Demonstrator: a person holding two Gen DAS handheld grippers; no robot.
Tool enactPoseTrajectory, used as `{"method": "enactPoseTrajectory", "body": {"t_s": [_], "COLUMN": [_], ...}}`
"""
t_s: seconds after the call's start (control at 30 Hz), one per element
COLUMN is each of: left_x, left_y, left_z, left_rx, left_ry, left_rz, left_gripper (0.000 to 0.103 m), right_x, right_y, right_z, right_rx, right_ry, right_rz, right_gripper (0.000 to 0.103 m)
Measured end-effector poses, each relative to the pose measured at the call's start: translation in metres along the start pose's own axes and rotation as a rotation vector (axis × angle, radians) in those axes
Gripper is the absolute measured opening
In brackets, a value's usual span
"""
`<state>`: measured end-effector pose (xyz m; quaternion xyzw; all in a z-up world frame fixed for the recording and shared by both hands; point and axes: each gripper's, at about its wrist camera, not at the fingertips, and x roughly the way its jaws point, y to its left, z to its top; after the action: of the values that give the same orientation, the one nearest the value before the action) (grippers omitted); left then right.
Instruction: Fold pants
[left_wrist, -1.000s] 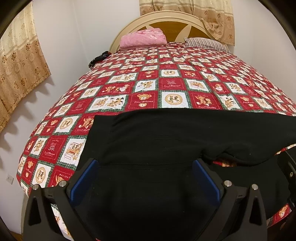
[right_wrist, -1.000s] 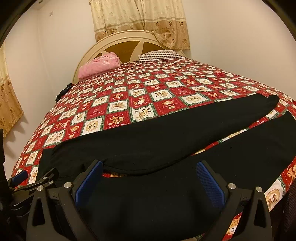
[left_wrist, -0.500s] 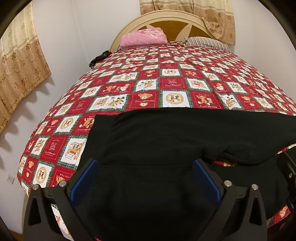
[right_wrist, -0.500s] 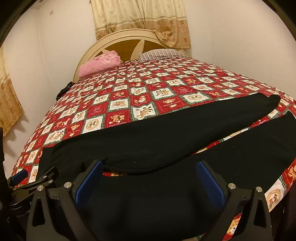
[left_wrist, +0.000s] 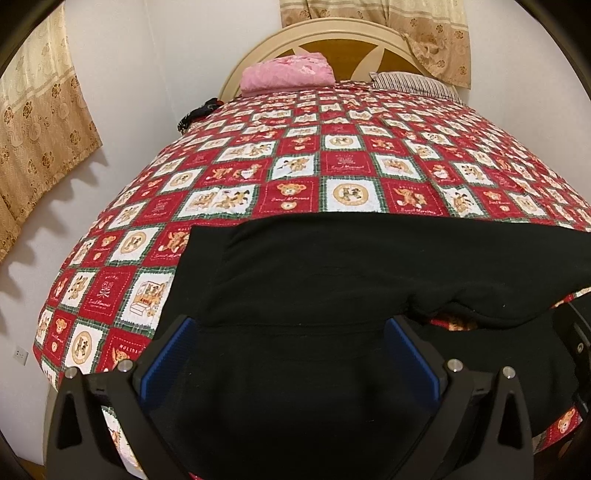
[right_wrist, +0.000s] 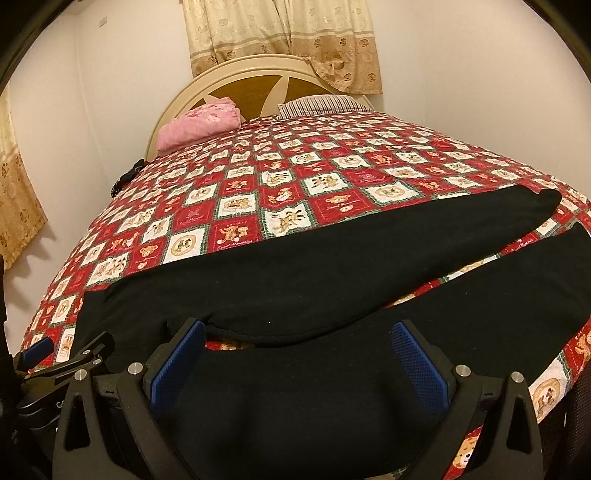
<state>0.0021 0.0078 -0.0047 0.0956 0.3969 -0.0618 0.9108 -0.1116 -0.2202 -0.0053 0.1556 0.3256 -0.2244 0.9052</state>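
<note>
Black pants (left_wrist: 332, 266) lie flat across the near edge of a red patchwork bedspread (left_wrist: 332, 166), waist to the left, both legs running right. In the right wrist view the far leg (right_wrist: 406, 236) and the near leg (right_wrist: 480, 295) part in a narrow V that shows the bedspread (right_wrist: 295, 192). My left gripper (left_wrist: 290, 328) hovers open over the waist and seat, its blue pads wide apart. My right gripper (right_wrist: 298, 330) is open over the near leg by the crotch, holding nothing. The left gripper (right_wrist: 74, 354) also shows at the lower left of that view.
A pink folded blanket (left_wrist: 288, 70) and a striped pillow (left_wrist: 413, 83) lie against the cream headboard (right_wrist: 258, 70). A dark object (left_wrist: 195, 112) sits at the bed's left edge. A wall with a beige curtain (left_wrist: 37, 129) runs close along the left; another wall stands on the right.
Almost nothing differs. Both grippers stay open over the pants, the views shift only slightly, and the pants lie as before.
</note>
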Motion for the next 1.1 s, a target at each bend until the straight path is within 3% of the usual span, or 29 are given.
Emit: {"method": "enactPoseTrajectory", "body": {"t_s": [0.43,0.63,0.7,0.77,0.83,0.9,1.0,1.1], "left_x": [0.006,0.026,0.031,0.037,0.047,0.061,0.091,0.118], "left_y": [0.011,0.057,0.080,0.106,0.126,0.138,0.140,0.135], "left_z": [-0.002,0.003,0.009,0.019,0.030,0.040,0.052,0.057], "left_rx": [-0.004,-0.048,-0.088,-0.152,-0.208,-0.232,-0.200,-0.160], "left_ry": [0.027,0.066,0.077,0.083,0.081,0.098,0.148,0.204], "left_rz": [-0.017,0.048,0.030,-0.039,-0.109,-0.170,-0.205,-0.222], "left_gripper": [0.103,0.103,0.103,0.103,0.098,0.085,0.065,0.055], "right_x": [0.001,0.007,0.009,0.013,0.016,0.020,0.021,0.022], "right_y": [-0.001,-0.002,-0.003,-0.002,0.000,0.003,0.011,0.019], "right_z": [0.000,0.003,0.003,0.003,0.003,0.004,0.004,0.007], "right_rx": [-0.018,-0.051,-0.055,-0.061,-0.063,-0.072,-0.102,-0.143], "right_ry": [0.005,0.011,0.014,0.017,0.026,0.033,0.025,0.016], "right_rz": [0.009,0.019,0.025,0.026,0.033,0.050,0.078,0.095], "right_gripper": [0.102,0.102,0.102,0.102,0.102,0.102,0.102,0.102]}}
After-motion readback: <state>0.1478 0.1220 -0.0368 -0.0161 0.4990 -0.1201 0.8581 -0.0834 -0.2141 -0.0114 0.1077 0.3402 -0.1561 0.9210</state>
